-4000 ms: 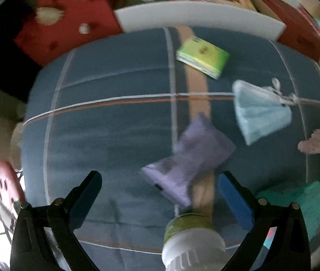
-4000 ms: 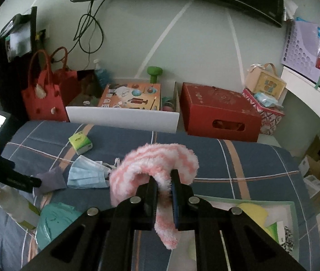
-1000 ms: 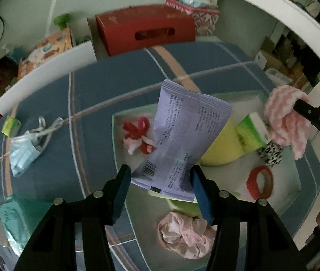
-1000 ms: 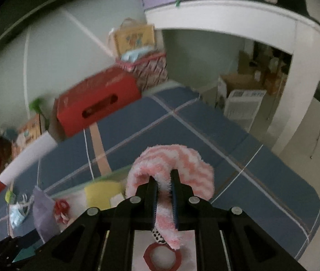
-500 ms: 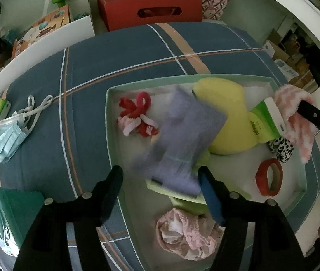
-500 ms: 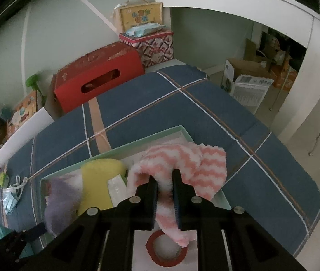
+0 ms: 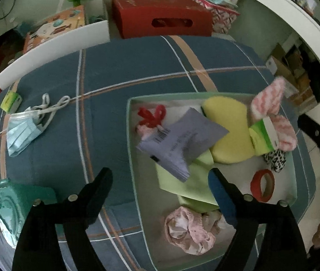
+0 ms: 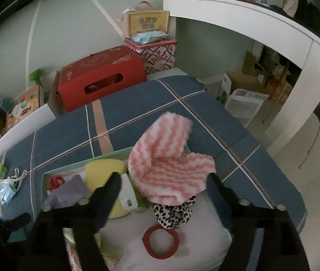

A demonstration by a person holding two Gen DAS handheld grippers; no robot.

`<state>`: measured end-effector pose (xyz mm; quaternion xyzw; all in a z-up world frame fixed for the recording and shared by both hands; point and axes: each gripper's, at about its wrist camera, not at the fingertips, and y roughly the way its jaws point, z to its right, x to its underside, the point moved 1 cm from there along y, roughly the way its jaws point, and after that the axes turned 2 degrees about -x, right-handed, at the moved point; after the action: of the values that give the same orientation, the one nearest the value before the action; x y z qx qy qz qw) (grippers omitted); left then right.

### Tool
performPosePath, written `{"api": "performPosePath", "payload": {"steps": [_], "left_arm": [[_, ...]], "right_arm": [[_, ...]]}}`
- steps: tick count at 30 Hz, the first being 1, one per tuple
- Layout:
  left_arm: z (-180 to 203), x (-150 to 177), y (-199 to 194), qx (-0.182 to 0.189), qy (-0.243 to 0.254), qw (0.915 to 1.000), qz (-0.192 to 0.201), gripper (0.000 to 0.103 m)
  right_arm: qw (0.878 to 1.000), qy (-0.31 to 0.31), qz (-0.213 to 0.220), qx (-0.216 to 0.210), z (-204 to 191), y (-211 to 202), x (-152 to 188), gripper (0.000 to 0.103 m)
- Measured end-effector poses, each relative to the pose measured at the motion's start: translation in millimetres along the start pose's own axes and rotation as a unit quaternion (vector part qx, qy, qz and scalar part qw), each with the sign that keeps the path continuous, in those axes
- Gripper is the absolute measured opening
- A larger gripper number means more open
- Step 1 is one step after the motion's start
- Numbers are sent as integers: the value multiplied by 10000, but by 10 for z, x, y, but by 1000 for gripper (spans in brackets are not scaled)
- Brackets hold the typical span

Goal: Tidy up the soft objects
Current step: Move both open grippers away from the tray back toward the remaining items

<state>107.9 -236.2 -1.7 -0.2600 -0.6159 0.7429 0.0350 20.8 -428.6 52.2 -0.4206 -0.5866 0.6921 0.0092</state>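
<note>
A pale green tray (image 7: 131, 149) on the blue plaid bed holds soft things. The purple packet (image 7: 180, 140) lies in it on a yellow pad (image 7: 230, 124), free of my open left gripper (image 7: 160, 180) above the tray's near left side. The pink-and-white striped cloth (image 8: 171, 164) lies loose over the tray's far right corner, just ahead of my open right gripper (image 8: 163, 181); it also shows in the left wrist view (image 7: 270, 103). A blue face mask (image 7: 22, 131) and a green tissue pack (image 7: 10, 101) lie on the bed left of the tray.
The tray also holds a red ring (image 8: 161, 241), a leopard-print piece (image 8: 173, 212), a pink scrunchie (image 7: 187, 230) and a red tie (image 7: 152, 115). A teal object (image 7: 8, 205) sits at the bed's near left. A red box (image 7: 162, 15) stands behind the bed.
Both grippers opened. The purple packet dropped from the left gripper into the tray. The pink striped cloth left the right gripper and unfolded over the tray's corner.
</note>
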Motion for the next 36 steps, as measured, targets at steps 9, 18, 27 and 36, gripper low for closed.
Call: {"api": "performPosePath", "payload": {"steps": [9,18,27,36], "left_arm": [[-320,-61,-197,138,-526,9983,207,89],[-755,-53,-482,-11,-1000,9934,568,89],[-1296,42,-802,-245,-1524,9833,961,90],[-2066,296,-1223,-1242,-2184,9587,1331,92]], "right_arm": [[10000,-53,-42,-35,-82,3,-1,103],[9999,-111,45,-73,-213,-57,-17,103],[9998,-101,159,-116,-312,-124,-41,103],[9991,-208,326,-177,-478,-245,-53,103]]}}
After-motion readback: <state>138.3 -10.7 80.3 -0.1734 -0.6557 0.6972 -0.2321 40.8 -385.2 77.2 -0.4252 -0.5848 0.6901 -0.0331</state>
